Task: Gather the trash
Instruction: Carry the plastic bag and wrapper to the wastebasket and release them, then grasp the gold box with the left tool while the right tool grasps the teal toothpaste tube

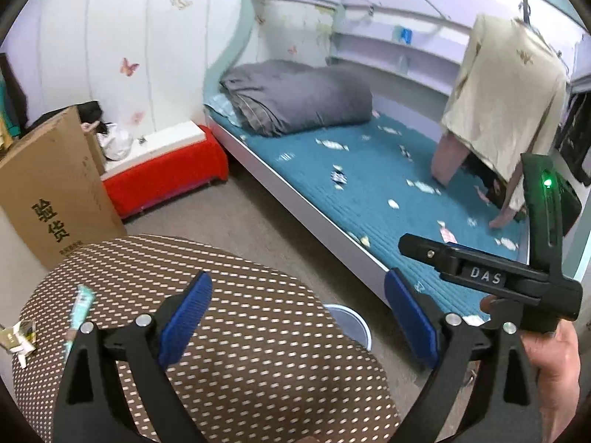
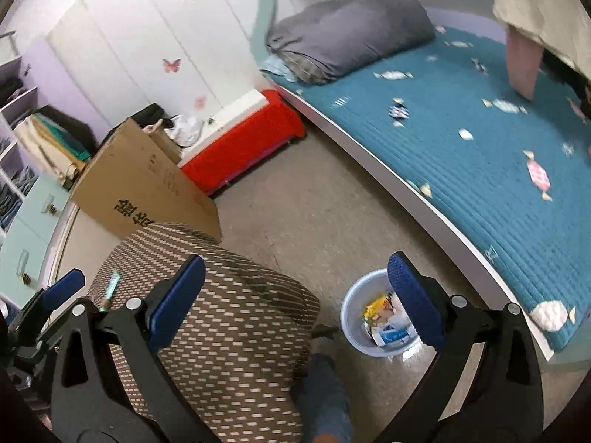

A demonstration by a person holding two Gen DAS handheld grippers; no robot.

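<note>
A round table with a brown dotted cloth (image 1: 236, 332) holds a long mint-green wrapper (image 1: 79, 313) and crumpled wrappers (image 1: 18, 337) at its left edge. My left gripper (image 1: 299, 317) is open and empty above the table. My right gripper (image 2: 295, 302) is open and empty, held above the table's right side (image 2: 229, 325) and a pale blue trash bin (image 2: 354, 328) on the floor. The bin holds yellow and white wrappers (image 2: 380, 313). The mint wrapper also shows in the right wrist view (image 2: 110, 289). The right gripper's body (image 1: 498, 273) appears at right in the left wrist view.
A bed with a teal candy-print quilt (image 2: 461, 140) and a folded grey duvet (image 1: 299, 99) runs along the right. A cardboard box (image 1: 51, 188) and a red-covered bench (image 1: 166, 173) stand by the wall. Clothes (image 1: 506, 99) hang over the bed.
</note>
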